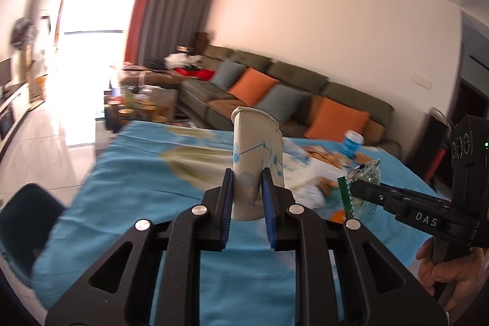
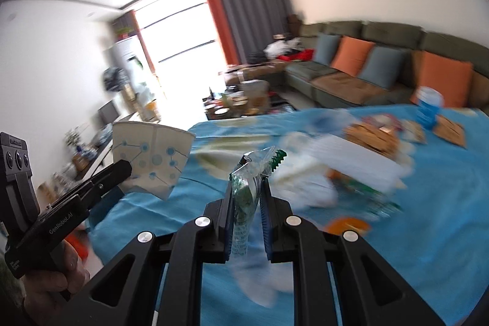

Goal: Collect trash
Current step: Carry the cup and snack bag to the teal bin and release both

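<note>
1. Across the near scene, a blue tablecloth (image 1: 128, 188) is spread over the table, with blurred litter (image 2: 360, 161) scattered at its far right.
2. Beyond the table, an olive sofa (image 1: 293, 87) with orange and grey cushions is seen.
3. A flattened paper cup (image 1: 255, 161) is pinched upright by the left gripper (image 1: 247, 197), raised above the cloth.
4. A crumpled green wrapper (image 2: 244, 197) is pinched by the right gripper (image 2: 246, 203), just right of the cup.
</note>
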